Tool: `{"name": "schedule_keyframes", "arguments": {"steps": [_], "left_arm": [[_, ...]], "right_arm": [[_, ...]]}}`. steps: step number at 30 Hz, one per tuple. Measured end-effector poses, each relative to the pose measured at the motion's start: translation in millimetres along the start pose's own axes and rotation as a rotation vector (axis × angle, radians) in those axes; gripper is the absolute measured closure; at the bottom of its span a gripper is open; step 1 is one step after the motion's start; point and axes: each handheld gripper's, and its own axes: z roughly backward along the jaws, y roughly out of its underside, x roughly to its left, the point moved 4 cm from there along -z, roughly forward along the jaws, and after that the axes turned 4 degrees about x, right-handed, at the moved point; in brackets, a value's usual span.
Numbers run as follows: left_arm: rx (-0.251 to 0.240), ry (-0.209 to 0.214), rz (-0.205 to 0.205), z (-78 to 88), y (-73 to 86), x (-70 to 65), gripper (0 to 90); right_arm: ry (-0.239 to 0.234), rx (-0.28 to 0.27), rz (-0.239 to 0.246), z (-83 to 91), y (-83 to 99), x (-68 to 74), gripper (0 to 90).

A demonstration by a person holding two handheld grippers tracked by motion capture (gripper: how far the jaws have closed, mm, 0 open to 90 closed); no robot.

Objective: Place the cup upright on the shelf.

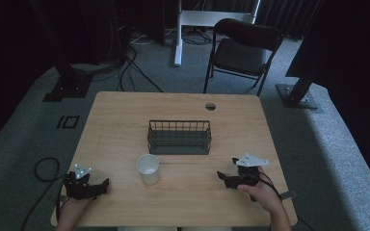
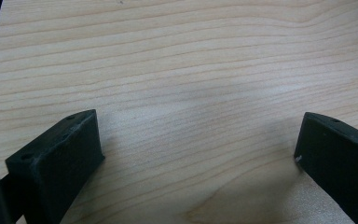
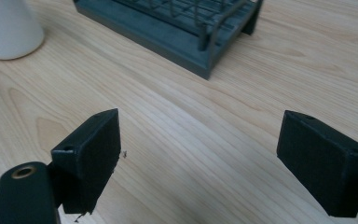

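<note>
Two grippers down at the near edge of the table [image 1: 125, 106], one in each hand. The left gripper [image 1: 105, 185] sits low at the near left corner, nose pointing right toward the middle, the person's hand behind it at the table edge; in the left gripper view its jaws stand wide apart over bare wood, gripping nothing. Over on the near right, the right gripper [image 1: 221, 177] points left, hand wrapped around the body, forearm coming in from the bottom right corner. Its jaws are spread wide too, nothing between them, just wood grain.

Between the two, a little farther in, one white paper cup [image 1: 148, 169], upright, mouth open, well apart from both grippers. Just beyond it, one dark wire basket [image 1: 179, 143] at the table's centre, near the cup but not touching. Past the table, one black folding chair [image 1: 241, 50] on the carpet.
</note>
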Motion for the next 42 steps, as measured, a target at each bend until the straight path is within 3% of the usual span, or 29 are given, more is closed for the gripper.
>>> {"name": "schedule_keyframes", "arguments": {"steps": [24, 42], "left_arm": [[0.0, 0.0, 0.0, 0.0, 0.0, 0.0, 0.8], [0.0, 0.0, 0.0, 0.0, 0.0, 0.0, 0.7]], "right_arm": [[-0.111, -0.037, 0.062, -23.5, -22.3, 38.4, 13.6], [-0.194, -0.049, 0.156, -49.5, -42.3, 81.2, 13.6]]}}
